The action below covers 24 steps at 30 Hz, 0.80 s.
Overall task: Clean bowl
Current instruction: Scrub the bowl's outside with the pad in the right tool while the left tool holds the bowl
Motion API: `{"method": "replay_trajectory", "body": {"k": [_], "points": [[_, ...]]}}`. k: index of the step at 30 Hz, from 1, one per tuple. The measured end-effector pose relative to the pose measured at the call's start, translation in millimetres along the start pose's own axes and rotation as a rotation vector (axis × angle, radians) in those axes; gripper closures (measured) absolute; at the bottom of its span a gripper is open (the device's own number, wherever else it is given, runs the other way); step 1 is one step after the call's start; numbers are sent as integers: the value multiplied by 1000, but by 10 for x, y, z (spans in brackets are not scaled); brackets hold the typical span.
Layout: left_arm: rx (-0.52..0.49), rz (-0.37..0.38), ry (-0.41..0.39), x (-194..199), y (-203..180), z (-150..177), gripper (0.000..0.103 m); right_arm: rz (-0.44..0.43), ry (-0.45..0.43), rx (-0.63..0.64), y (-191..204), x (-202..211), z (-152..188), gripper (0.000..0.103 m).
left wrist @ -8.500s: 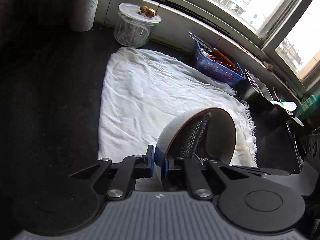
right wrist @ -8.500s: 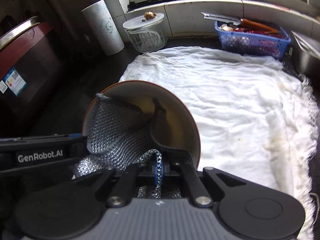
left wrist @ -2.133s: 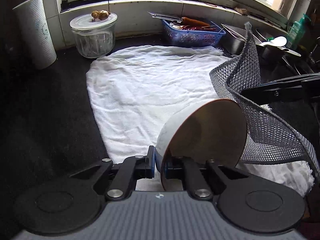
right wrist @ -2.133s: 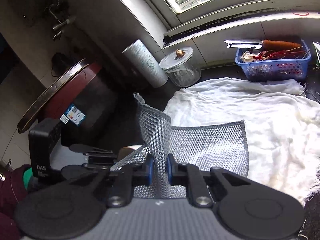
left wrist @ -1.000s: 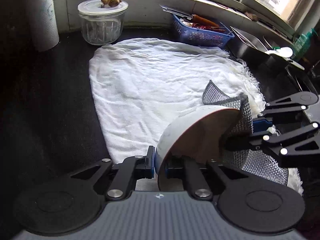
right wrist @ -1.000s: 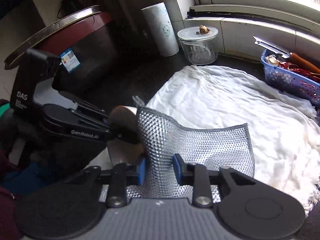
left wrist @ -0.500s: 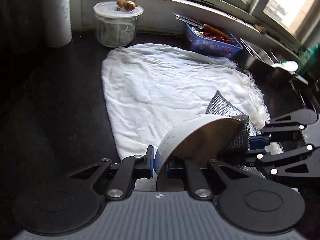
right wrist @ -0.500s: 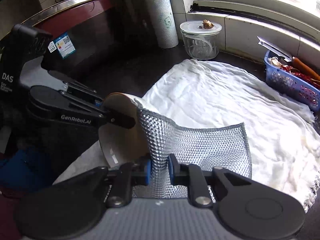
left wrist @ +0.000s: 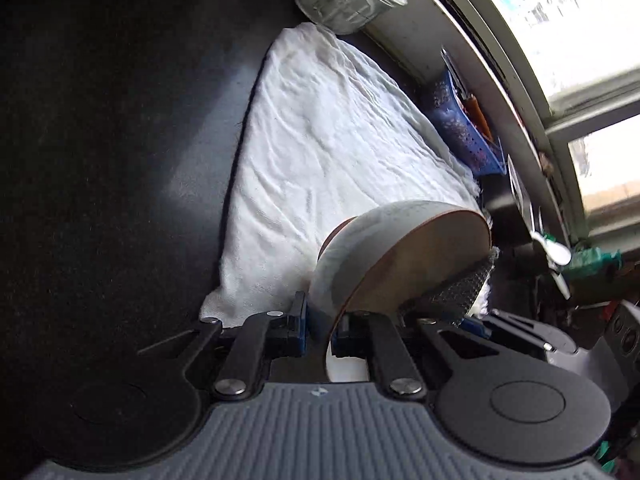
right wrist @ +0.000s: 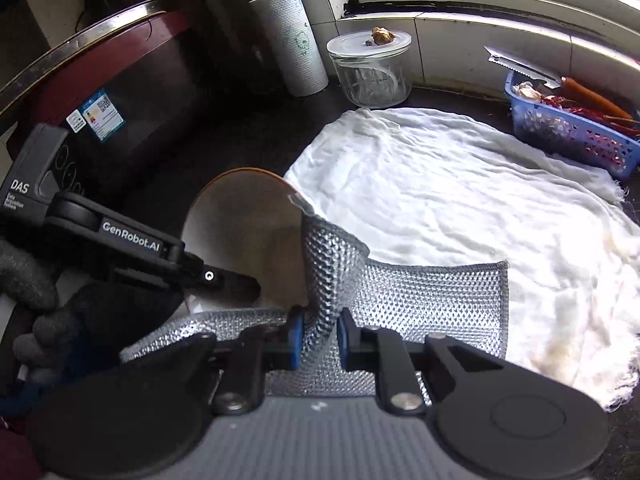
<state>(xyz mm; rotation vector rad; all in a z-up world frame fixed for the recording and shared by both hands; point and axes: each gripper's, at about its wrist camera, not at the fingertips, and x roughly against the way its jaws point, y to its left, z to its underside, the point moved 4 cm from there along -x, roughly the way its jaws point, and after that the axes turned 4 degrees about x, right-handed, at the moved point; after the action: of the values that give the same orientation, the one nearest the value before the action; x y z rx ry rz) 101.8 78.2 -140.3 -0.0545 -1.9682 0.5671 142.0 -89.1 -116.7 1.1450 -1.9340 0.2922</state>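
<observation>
My left gripper (left wrist: pixel 320 330) is shut on the rim of a bowl (left wrist: pixel 384 244), white outside and brown inside, held tilted on its side above a white cloth (left wrist: pixel 328 148). In the right wrist view the bowl (right wrist: pixel 244 220) opens toward the camera. My right gripper (right wrist: pixel 318 338) is shut on a silver mesh scrubbing cloth (right wrist: pixel 400 292), which folds up against the bowl's right edge. In the left wrist view the mesh (left wrist: pixel 460 292) pokes out under the bowl's lower right rim.
A glass jar (right wrist: pixel 372 68) and a paper towel roll (right wrist: pixel 290 40) stand at the back by the window sill. A blue basket (right wrist: pixel 568 128) with a knife and carrot sits at the back right. A dark red cooker (right wrist: pixel 92 92) stands on the left.
The left gripper has rolled and swung, tilting the bowl further over. The mesh cloth has moved from in front of the bowl's mouth to its lower right edge.
</observation>
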Motion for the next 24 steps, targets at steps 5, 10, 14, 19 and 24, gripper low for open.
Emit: {"method": "replay_trajectory", "body": {"k": [5,10,14,19,24], "points": [[-539,-295,-86,133,-521,1,90,96,21,230,283,-40,-37,88],[-484,-189,-99,173,-458,-94,90,152,20,384,465,-2,-69,88],[-279,-21,-132,190,-285,-117,92,142,6,309,305,74,-133,89],[-174,27,-233,190,-193,-14,92,116,33,215,180,60,-121,89],[42,77,-240,186,76,45,92,41,27,31,59,0,-54,88]]}}
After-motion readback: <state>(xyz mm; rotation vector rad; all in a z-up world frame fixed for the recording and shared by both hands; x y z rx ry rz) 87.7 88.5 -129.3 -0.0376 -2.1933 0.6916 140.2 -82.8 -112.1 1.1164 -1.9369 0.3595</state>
